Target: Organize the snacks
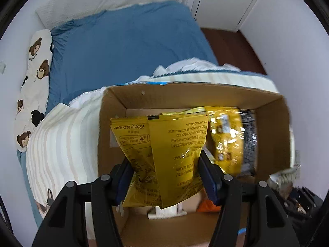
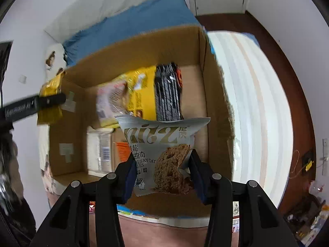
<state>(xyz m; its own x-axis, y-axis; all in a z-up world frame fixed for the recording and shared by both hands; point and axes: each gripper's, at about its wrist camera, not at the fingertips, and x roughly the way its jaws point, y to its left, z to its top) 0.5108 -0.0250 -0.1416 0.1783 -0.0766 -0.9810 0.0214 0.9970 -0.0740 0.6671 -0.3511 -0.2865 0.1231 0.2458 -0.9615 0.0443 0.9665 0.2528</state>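
My left gripper (image 1: 165,162) is shut on two yellow snack packets (image 1: 176,148), which hang over an open cardboard box (image 1: 185,96). My right gripper (image 2: 162,156) is shut on a silver oat-cookie packet (image 2: 164,144) above the same box (image 2: 144,47). Inside the box lie a yellow bag (image 2: 144,94), a black bag (image 2: 167,94), a pale pink-and-white bag (image 2: 109,103), a white carton (image 2: 100,152) and an orange packet (image 2: 122,150). In the right wrist view the left gripper (image 2: 52,99) shows at the left edge with its yellow packets (image 2: 50,86).
The box rests on a bed with a blue sheet (image 1: 123,51) and a cream striped quilt (image 1: 61,144). A bear-print pillow (image 1: 35,72) lies along the wall. Brown floor (image 2: 267,51) runs beside the bed, with clutter (image 2: 308,222) at the lower right.
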